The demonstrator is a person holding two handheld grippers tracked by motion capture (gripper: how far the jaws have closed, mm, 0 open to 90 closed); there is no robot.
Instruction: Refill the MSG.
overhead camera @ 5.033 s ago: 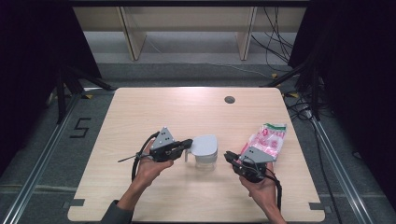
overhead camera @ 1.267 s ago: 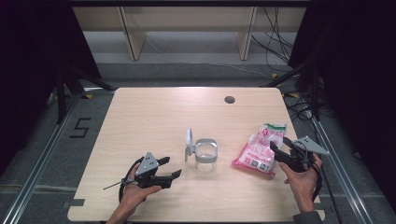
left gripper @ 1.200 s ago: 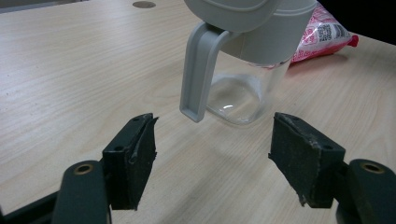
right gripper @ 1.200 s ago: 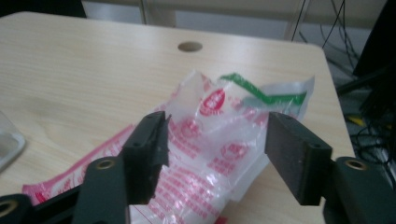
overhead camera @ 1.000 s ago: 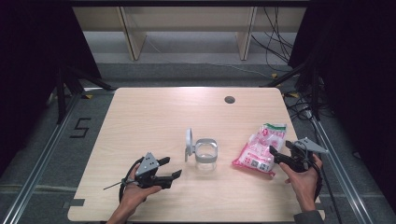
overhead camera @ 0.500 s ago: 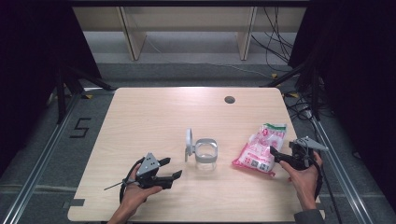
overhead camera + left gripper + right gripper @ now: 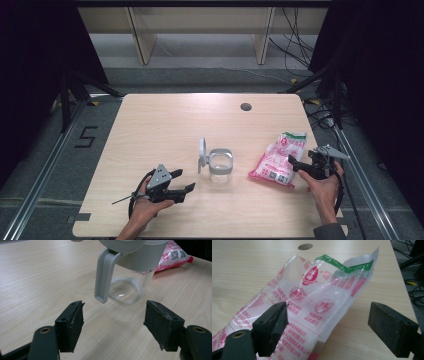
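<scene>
A clear jar [image 7: 220, 168] with a grey collar stands mid-table, its hinged lid [image 7: 202, 154] flipped up on the left. In the left gripper view the jar [image 7: 132, 277] stands just beyond my left gripper [image 7: 113, 315], which is open and empty. In the high view that gripper [image 7: 182, 180] rests front-left of the jar. A pink-printed plastic bag [image 7: 279, 159] lies to the right. My right gripper [image 7: 295, 166] is at its right edge. Its jaws have just been opening. The bag [image 7: 317, 297] lies partly between them, and my right gripper [image 7: 329, 320] stands open, not pressing it.
The wooden table [image 7: 165, 125] has a round cable hole [image 7: 245, 106] at the back right. The table's right edge runs close beside the right hand. Shelving and cables lie on the floor beyond the far edge.
Since five seconds ago the left gripper has drawn back from the jar to the front left, and the lid stands open. The right gripper went to the bag's right side and edged slightly towards it.
</scene>
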